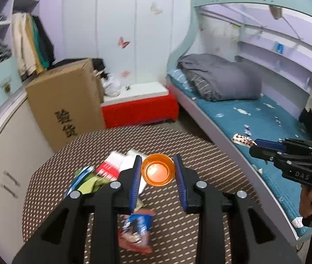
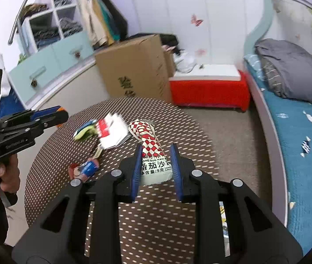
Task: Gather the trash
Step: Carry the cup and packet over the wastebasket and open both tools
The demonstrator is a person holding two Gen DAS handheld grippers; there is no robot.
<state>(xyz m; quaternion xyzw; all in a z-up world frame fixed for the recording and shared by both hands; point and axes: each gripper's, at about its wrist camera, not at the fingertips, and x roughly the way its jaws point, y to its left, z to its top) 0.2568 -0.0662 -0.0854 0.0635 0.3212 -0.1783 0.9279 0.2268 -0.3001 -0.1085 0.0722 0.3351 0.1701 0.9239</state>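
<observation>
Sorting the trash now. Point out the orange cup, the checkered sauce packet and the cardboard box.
orange cup (image 1: 157, 172): left wrist view, inner bottom of the cup.
checkered sauce packet (image 2: 150, 145): right wrist view, red-and-white checkered middle.
cardboard box (image 2: 131, 66): right wrist view, front face.

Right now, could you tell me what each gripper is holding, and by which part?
The left gripper grips an orange cup across its rim. The right gripper pinches a red-checked ketchup packet by its printed lower end.

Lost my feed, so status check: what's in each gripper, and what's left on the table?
Left gripper shut on orange cup. Right gripper shut on ketchup packet. Wrappers left on table. Nothing blocking.
</observation>
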